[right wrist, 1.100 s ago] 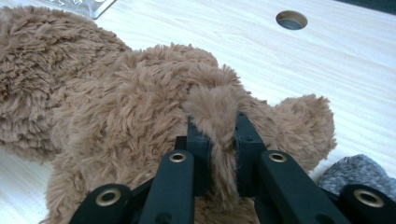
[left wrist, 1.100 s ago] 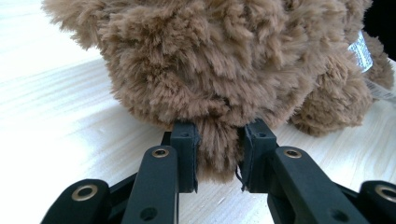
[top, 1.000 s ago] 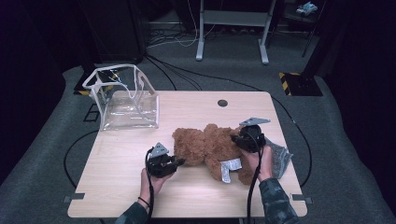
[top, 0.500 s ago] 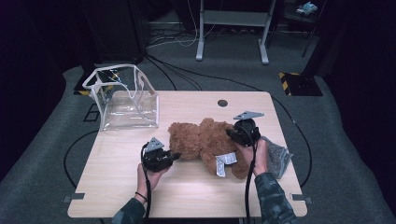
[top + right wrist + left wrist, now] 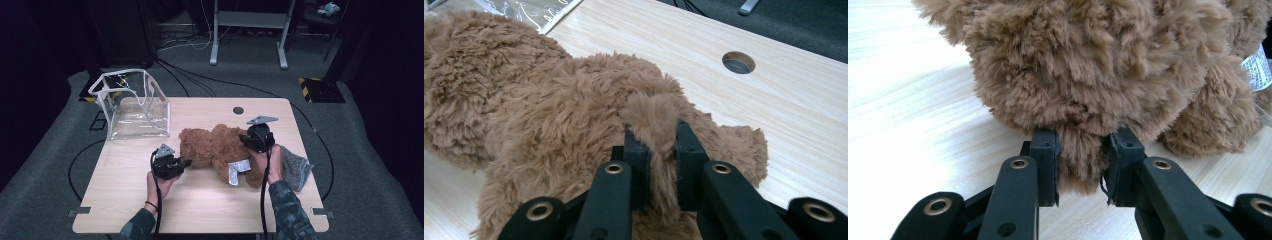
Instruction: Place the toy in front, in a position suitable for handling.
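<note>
A brown plush teddy bear [image 5: 215, 149] lies on the light wooden table [image 5: 200, 210], with a white label [image 5: 235, 172] near its lower side. My left gripper [image 5: 184, 163] meets the bear from the left. In the left gripper view its jaws are shut on a tuft of the bear's fur [image 5: 1082, 170]. My right gripper [image 5: 246, 141] comes at the bear from the right. In the right gripper view it pinches a fold of plush [image 5: 658, 150] between its pads [image 5: 636, 165].
A clear plastic bag with white trim [image 5: 132, 107] stands open at the table's far left. A grey cloth [image 5: 296, 167] hangs over the right edge by my right forearm. A round cable hole [image 5: 238, 110] sits near the far edge.
The right gripper has moved a little away from me and leftward with the bear, which shifted slightly toward the bag. The left gripper has barely moved and keeps its hold.
</note>
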### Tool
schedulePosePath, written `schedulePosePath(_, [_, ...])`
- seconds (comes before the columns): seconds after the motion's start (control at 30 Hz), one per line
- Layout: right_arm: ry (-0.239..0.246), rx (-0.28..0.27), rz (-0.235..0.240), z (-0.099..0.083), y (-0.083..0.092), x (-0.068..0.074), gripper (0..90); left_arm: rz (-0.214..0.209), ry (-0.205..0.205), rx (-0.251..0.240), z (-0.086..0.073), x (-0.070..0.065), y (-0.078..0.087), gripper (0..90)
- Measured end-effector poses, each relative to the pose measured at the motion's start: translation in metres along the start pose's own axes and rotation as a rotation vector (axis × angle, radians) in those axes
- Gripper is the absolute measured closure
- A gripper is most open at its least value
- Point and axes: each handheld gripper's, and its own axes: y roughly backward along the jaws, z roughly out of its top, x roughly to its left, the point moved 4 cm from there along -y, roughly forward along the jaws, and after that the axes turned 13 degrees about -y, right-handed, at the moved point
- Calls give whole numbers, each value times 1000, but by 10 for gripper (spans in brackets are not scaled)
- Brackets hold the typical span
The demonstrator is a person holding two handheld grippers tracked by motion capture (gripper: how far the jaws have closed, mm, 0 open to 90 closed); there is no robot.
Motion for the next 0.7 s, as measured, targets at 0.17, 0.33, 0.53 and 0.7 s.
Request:
schedulePosePath(0.17, [1,11,-1,0,-6,-2,807,4,0,16,-1,3,-2,709])
schedulePosePath(0.33, [-2,22,-16,-1,-10,-3,805,-1,-6,34,-3,4,-6,708])
schedulePosePath(0.53, [1,34,-46,-2,-16,-7,804,-5,-6,58,-4,4,-16,706])
schedulePosePath(0.7, [-28,38,-81,-5,-24,-13,802,-4,-11,60,-1,2,-21,705])
